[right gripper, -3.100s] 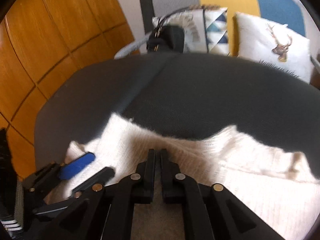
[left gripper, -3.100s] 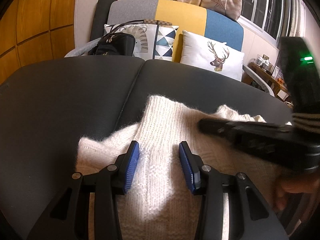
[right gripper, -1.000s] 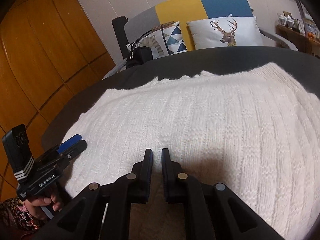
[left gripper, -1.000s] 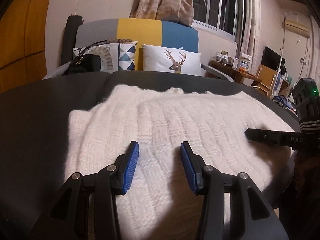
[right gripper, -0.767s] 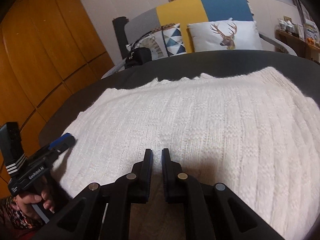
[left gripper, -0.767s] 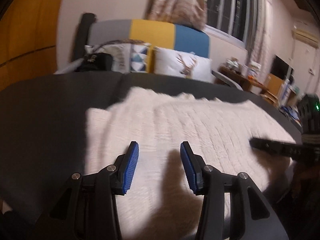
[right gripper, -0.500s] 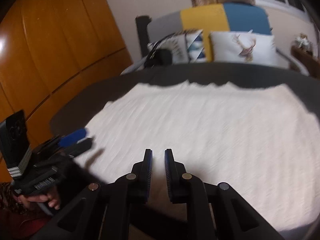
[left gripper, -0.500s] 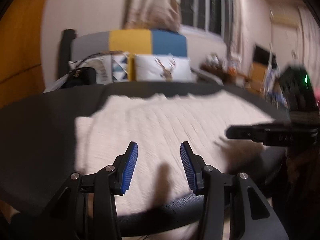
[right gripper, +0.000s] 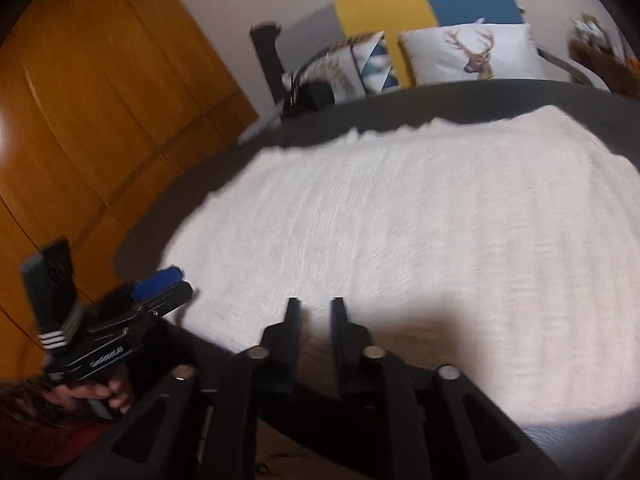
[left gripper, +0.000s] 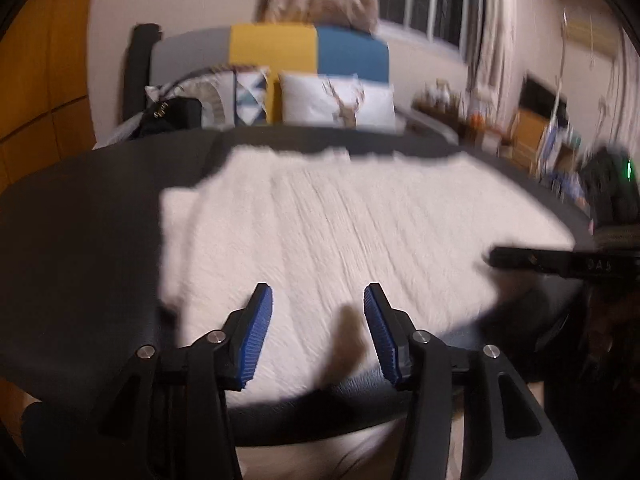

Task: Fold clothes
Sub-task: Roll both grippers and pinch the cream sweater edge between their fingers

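A white knitted sweater (left gripper: 340, 232) lies spread flat on a round dark table (left gripper: 80, 240); it also shows in the right wrist view (right gripper: 420, 240). My left gripper (left gripper: 318, 312) is open and empty, raised over the sweater's near edge. My right gripper (right gripper: 315, 312) has its jaws slightly apart with nothing between them, above the sweater's near edge. Each gripper appears in the other's view: the left gripper at the left (right gripper: 160, 292), the right gripper at the right (left gripper: 560, 264). Both views are blurred.
Behind the table stands a grey, yellow and blue sofa (left gripper: 312, 52) with a deer cushion (left gripper: 340, 100) and a black handbag (left gripper: 172, 116). Orange wooden panels (right gripper: 100, 100) fill the left. Cluttered shelves (left gripper: 520, 136) stand at the right.
Both grippers have pulled back toward me and risen off the sweater. The right jaws have parted a little. The sweater now lies spread out flat.
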A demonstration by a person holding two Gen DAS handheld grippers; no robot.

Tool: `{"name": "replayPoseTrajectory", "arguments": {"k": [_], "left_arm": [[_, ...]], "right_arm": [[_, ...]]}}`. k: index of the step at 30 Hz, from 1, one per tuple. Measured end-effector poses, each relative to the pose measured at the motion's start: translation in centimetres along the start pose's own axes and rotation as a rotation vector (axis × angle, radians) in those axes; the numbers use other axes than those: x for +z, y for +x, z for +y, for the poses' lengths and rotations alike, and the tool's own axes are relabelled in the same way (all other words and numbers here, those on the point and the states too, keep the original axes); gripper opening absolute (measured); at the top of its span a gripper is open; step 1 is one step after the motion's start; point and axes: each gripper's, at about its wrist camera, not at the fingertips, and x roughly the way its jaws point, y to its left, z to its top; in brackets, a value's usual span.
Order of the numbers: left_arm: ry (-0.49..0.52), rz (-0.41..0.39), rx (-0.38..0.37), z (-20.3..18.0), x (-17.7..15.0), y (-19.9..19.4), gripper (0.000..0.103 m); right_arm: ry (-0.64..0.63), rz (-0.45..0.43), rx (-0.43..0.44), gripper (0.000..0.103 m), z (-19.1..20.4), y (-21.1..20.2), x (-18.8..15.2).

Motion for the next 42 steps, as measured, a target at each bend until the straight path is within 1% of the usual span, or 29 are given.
{"name": "replayPoseTrajectory", "arguments": {"k": [1,2,4,6,8,11,12,15,19,21,23,24,26,29,35,39,42], "left_arm": [[-0.052,-0.012,-0.005,1.1,0.5,-0.4,0.055],[-0.105,-0.017,-0.007,2.3,1.0,-0.7,0.065],[-0.211,0.0,0.007,4.9,1.6,-0.4,0.069],[-0.279,0.041,0.008,6.8,2.0,0.3,0.069],[-0.318,0.094,-0.01,8.3,2.1,1.1,0.069],[-0.354,0.145,-0.049,9.6,2.3,2.2,0.07],[-0.37,0.161,-0.068,10.1,2.3,2.5,0.07],[-0.433,0.212,-0.146,11.5,2.5,3.8,0.073],[-0.543,0.287,-0.243,13.3,2.3,5.3,0.074],[-0.572,0.31,-0.275,13.9,2.7,5.9,0.074],[-0.592,0.334,-0.301,14.4,3.0,6.4,0.074],[-0.59,0.344,-0.31,14.5,3.2,6.6,0.074],[-0.587,0.365,-0.328,14.6,3.4,7.0,0.074],[-0.581,0.395,-0.352,14.8,3.8,7.5,0.074],[-0.554,0.43,-0.374,14.9,4.2,7.9,0.074],[-0.546,0.442,-0.381,15.0,4.3,8.1,0.074],[-0.549,0.449,-0.387,15.3,4.3,8.3,0.074]], "right_arm": [[0.025,-0.034,0.008,0.023,-0.8,-1.3,0.3],[0.052,-0.062,0.008,0.024,-1.9,-2.5,0.6],[0.105,-0.112,0.004,0.028,-4.0,-4.9,1.3],[0.149,-0.129,-0.054,0.032,-6.4,-6.3,1.8],[0.196,-0.135,-0.112,0.033,-8.8,-7.5,2.3],[0.253,-0.151,-0.159,0.035,-12.2,-8.9,3.3],[0.272,-0.157,-0.166,0.038,-13.3,-9.3,3.7],[0.394,-0.142,-0.132,0.047,-17.6,-9.4,4.8],[0.548,-0.082,-0.105,0.054,-22.2,-8.4,5.8],[0.608,-0.041,-0.052,0.054,-23.8,-7.6,5.8],[0.665,-0.009,0.027,0.055,-25.0,-6.4,5.8],[0.69,0.008,0.056,0.055,-25.5,-5.7,5.8],[0.714,0.046,0.068,0.055,-26.0,-4.4,5.7],[0.67,0.071,0.107,0.055,-25.4,-2.7,6.6],[0.614,0.135,0.142,0.056,-24.3,-0.4,8.0],[0.573,0.157,0.145,0.056,-23.4,0.1,8.2],[0.548,0.152,0.146,0.056,-23.1,0.3,8.1]]}}
